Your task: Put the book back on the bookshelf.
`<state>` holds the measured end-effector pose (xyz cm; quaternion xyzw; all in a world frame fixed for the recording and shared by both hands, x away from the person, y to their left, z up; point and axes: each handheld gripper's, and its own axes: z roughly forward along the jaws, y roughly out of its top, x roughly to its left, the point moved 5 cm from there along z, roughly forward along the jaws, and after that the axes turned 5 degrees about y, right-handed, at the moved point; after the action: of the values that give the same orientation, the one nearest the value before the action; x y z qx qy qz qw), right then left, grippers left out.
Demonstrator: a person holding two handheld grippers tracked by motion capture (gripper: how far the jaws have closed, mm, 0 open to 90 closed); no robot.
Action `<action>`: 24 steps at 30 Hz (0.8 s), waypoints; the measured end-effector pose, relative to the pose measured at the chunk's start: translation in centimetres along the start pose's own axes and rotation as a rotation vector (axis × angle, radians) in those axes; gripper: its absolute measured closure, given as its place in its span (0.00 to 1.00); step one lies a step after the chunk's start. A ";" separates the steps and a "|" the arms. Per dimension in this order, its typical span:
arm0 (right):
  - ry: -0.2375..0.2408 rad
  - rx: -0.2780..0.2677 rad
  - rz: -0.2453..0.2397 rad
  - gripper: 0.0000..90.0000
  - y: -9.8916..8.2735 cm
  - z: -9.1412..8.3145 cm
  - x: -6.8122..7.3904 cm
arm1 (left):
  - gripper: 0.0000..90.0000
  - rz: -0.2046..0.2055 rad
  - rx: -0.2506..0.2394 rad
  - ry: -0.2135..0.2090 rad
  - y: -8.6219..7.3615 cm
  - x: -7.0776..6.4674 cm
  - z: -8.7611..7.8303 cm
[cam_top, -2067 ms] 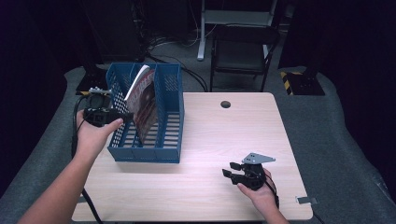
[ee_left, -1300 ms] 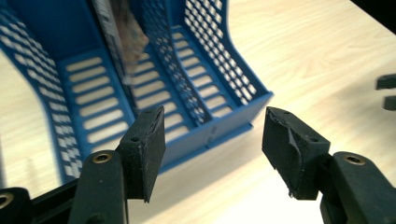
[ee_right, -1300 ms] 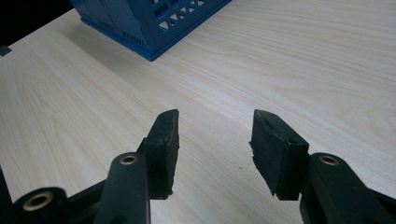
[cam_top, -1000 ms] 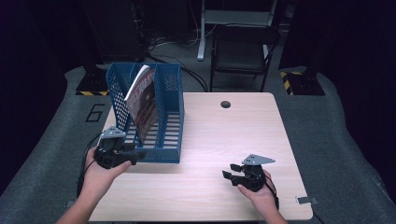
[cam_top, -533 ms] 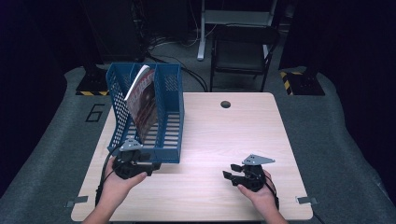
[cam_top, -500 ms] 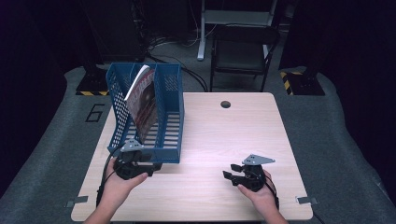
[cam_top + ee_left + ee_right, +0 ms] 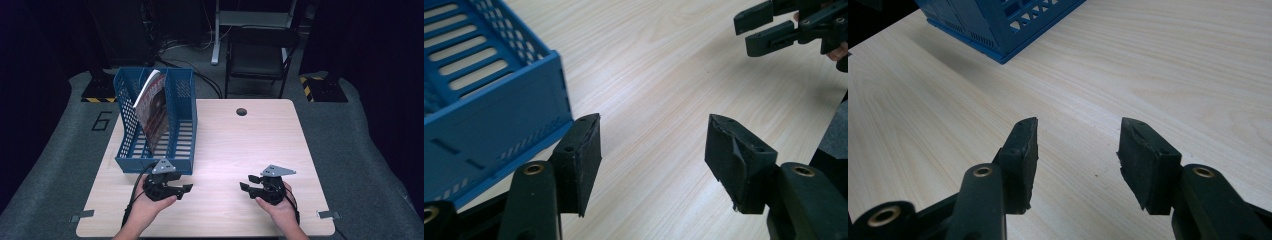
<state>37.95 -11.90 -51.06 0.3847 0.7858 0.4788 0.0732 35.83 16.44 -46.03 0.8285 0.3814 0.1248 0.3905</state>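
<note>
Dark surroundings frame a pale wooden table [image 7: 220, 150]. At its left, a magazine [image 7: 152, 112] already stands inside the blue file rack [image 7: 182, 117]. Left gripper [image 7: 186, 188] and right gripper [image 7: 243, 186] rest apart, jaws spread, empty; little seems left.

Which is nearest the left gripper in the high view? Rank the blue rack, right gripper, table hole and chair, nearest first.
From the left gripper:
1. Blue rack, just beyond it.
2. Right gripper, across the table's near edge.
3. Table hole, near the far edge.
4. Chair, behind the table.
</note>
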 end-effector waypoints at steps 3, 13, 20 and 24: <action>0.001 0.002 0.006 0.55 0.0 0.0 0.0 | 0.42 0.029 0.009 -0.016 -0.3 -0.7 0.8; -0.004 0.036 0.001 0.55 -0.4 0.8 -0.1 | 0.42 0.061 0.012 -0.090 -2.4 -3.4 3.6; 0.003 0.050 -0.008 0.55 -0.5 1.0 0.0 | 0.42 0.057 0.027 -0.134 -3.7 -3.7 5.0; 0.006 0.052 -0.007 0.55 -0.6 1.1 0.0 | 0.42 0.100 0.043 -0.119 -4.3 -3.6 5.7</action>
<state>38.16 -11.28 -52.18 0.3825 0.7994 0.4591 0.0626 33.97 12.46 -52.66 0.8606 0.3185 0.0866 0.3878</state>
